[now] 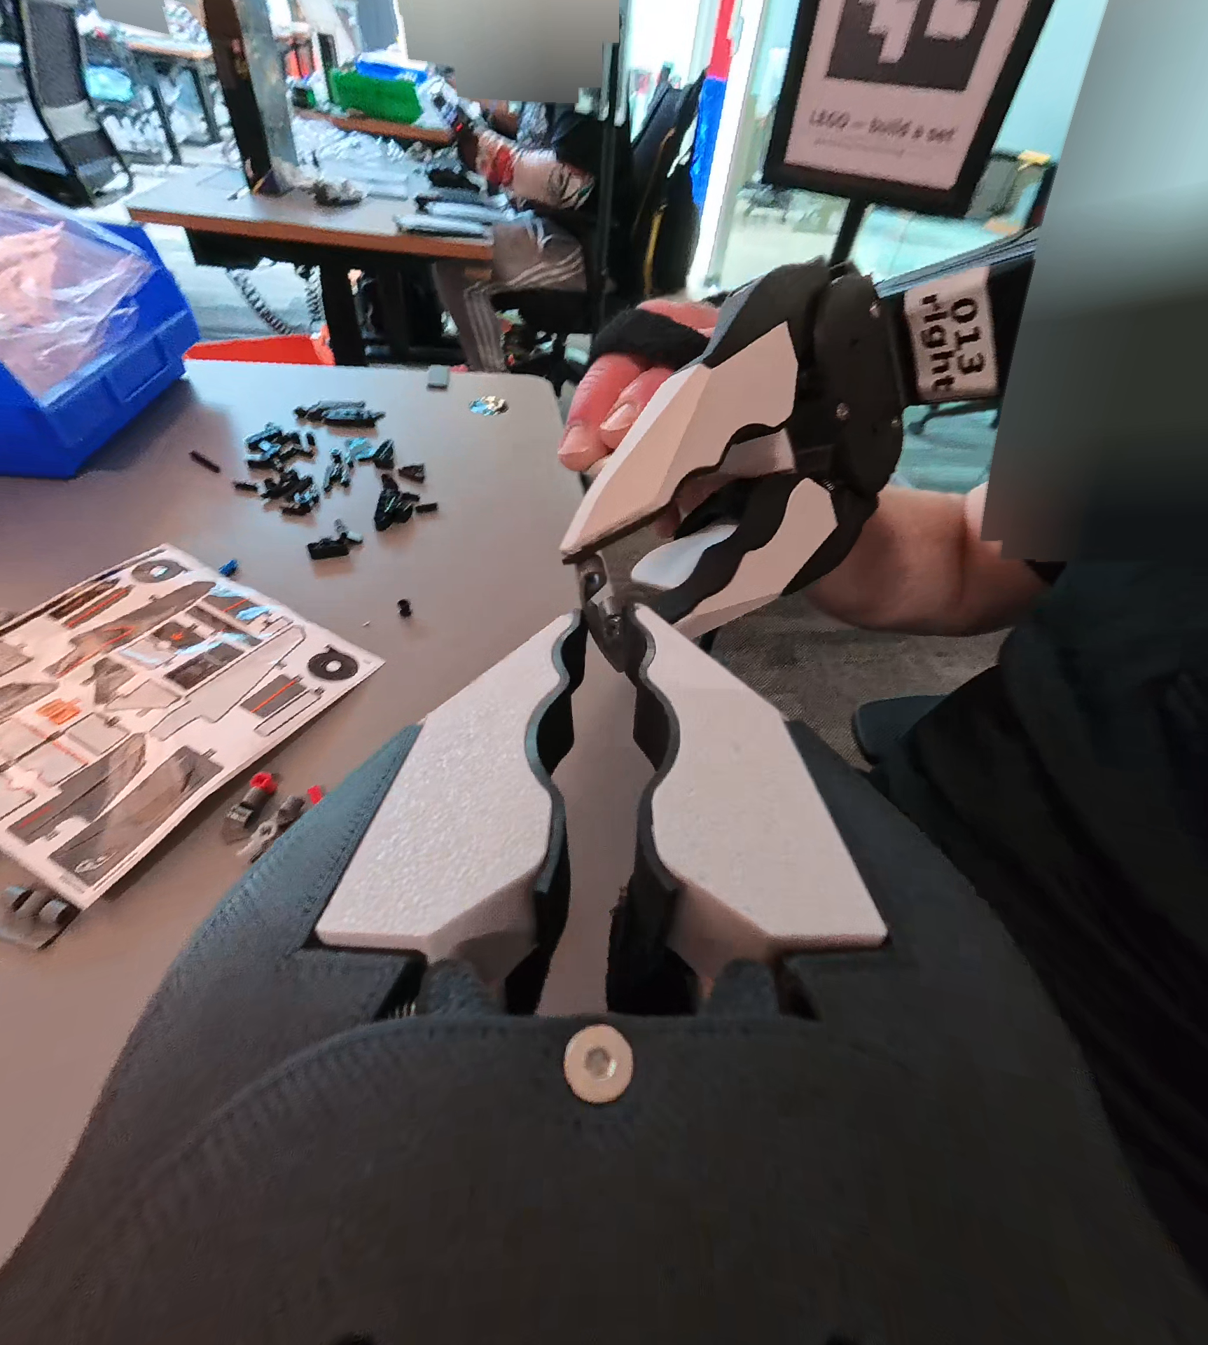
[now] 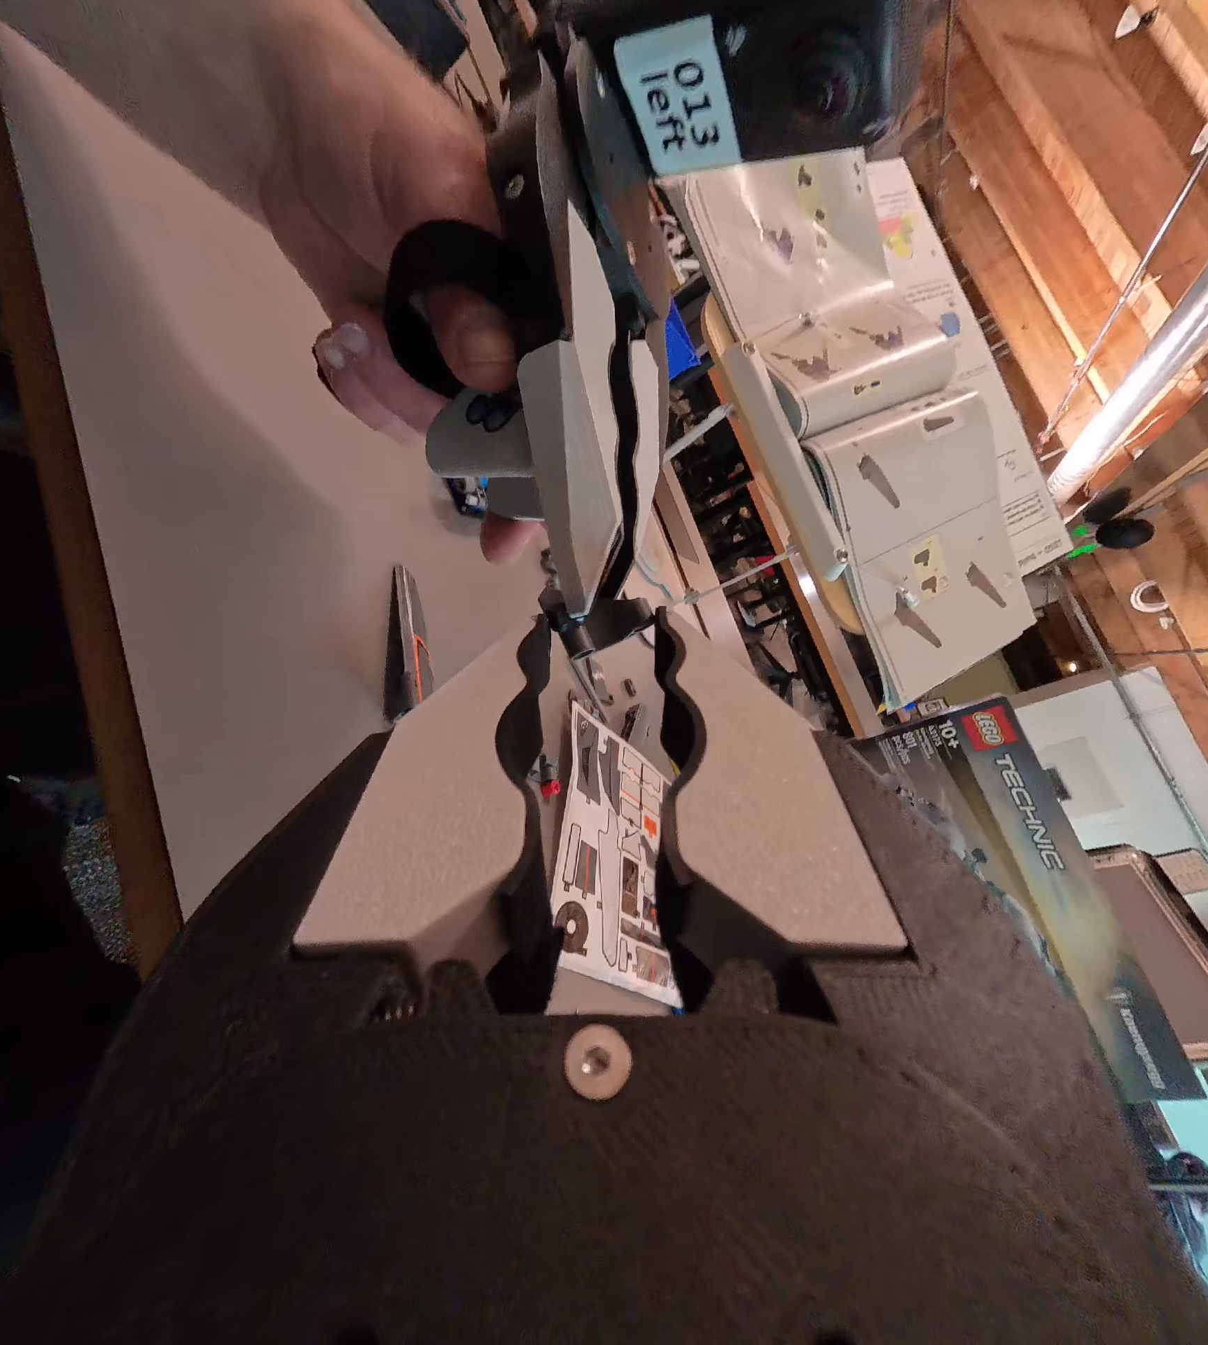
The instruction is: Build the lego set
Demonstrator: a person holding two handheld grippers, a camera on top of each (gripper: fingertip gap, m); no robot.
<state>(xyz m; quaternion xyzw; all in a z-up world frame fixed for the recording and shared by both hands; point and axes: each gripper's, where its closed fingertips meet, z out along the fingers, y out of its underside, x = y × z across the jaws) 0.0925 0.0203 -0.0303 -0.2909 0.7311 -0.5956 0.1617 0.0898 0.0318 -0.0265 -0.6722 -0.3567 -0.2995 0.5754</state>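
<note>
A small dark grey lego assembly (image 1: 604, 608) is held in the air over the table's right edge, pinched from both sides. My left gripper (image 1: 609, 620) is shut on its lower end. My right gripper (image 1: 622, 589) comes in from the upper right and is closed on its upper end. In the right wrist view my right gripper (image 2: 601, 622) clamps the black part (image 2: 612, 619) between its tips. The left gripper (image 2: 597, 600) comes down from above, nearly closed, onto the same part. I cannot tell whether it is one piece or two joined.
On the grey table (image 1: 499, 495) lie a sticker sheet (image 1: 113, 699), a pile of small black pieces (image 1: 339, 466), red and grey bits (image 1: 262, 800) and a blue bin (image 1: 40, 378) holding a plastic bag. The lego box (image 2: 1023, 873) and an open instruction booklet (image 2: 877, 451) stand behind.
</note>
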